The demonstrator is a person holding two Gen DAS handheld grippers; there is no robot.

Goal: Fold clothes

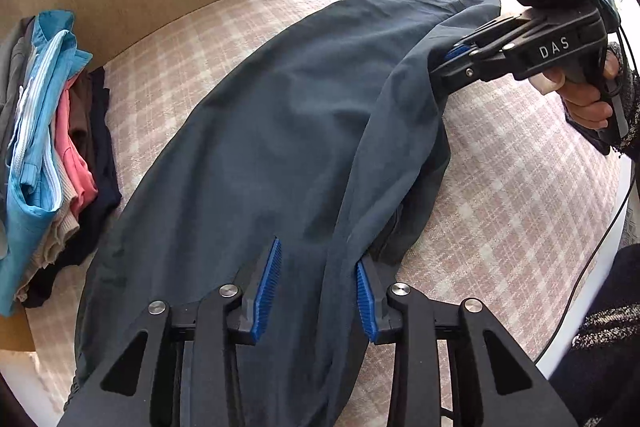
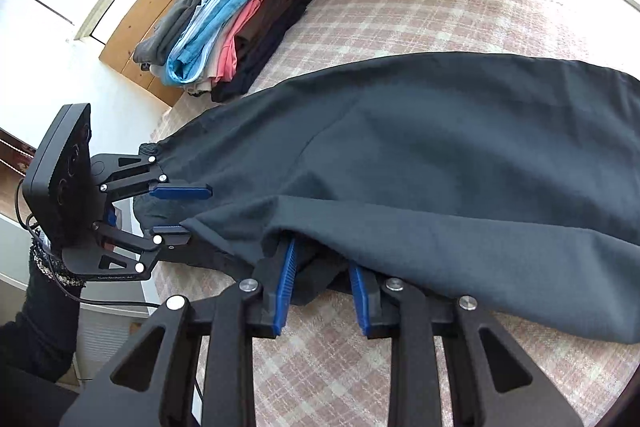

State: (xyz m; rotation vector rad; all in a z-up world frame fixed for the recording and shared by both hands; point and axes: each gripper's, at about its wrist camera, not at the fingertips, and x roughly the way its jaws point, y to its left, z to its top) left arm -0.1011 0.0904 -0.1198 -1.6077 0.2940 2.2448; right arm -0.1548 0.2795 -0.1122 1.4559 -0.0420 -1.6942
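Dark trousers (image 1: 280, 131) lie lengthwise across the checked bedcover (image 1: 520, 207).
Folded pile (image 1: 52, 147) beside them; left gripper (image 1: 318, 267) stands apart, straddling a fabric ridge; right gripper (image 2: 322, 269) (tips under a fold), grip unclear.

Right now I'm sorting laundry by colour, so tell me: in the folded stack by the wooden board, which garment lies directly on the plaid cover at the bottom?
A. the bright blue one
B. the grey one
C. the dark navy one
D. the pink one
C: in the right wrist view the dark navy garment sits lowest in the stack, against the plaid cover, with the others above it.
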